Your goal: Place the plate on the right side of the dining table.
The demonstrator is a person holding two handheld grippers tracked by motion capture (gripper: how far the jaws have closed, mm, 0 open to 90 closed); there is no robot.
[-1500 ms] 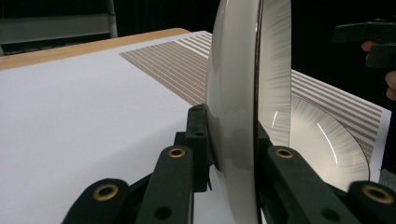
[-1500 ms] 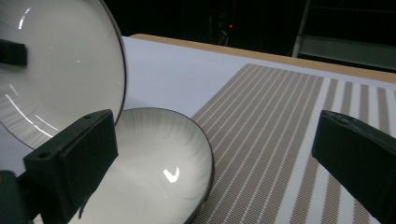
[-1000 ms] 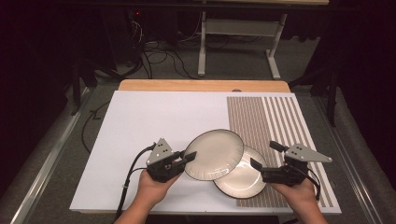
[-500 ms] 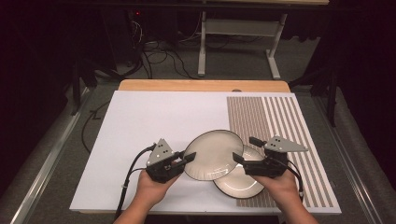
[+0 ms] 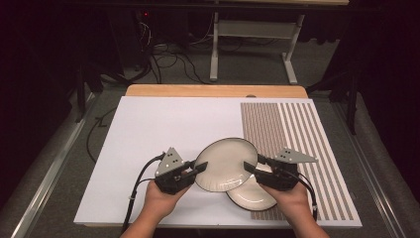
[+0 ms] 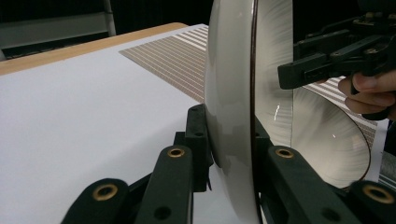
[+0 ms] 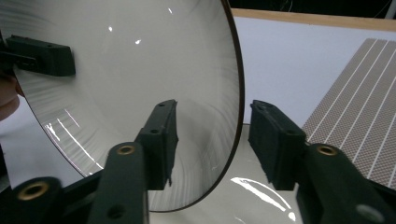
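Note:
Two cream plates with dark rims overlap near the front edge. The upper plate point(image 5: 225, 163) point(image 6: 233, 93) point(image 7: 140, 56) is lifted and tilted, and my left gripper point(image 5: 200, 168) point(image 6: 226, 130) is shut on its left rim. Beneath it, the lower plate point(image 5: 250, 197) point(image 6: 327, 140) point(image 7: 252, 196) lies flat on the table. My right gripper point(image 5: 250, 167) point(image 7: 215, 126) is open, its jaws straddling the upper plate's right rim with a gap on the outer side. In the left gripper view, the right gripper point(image 6: 299, 70) reaches in over the far rim.
A white board point(image 5: 163, 129) covers the table, with a brown striped mat point(image 5: 292, 129) on its right part. A wooden edge point(image 5: 213, 90) runs along the back. Cables and a metal desk frame point(image 5: 252, 29) are on the floor beyond.
My right gripper has moved left from beside the lower plate to the upper plate's right rim, where its jaws now straddle the edge. The left gripper and its plate have stayed put.

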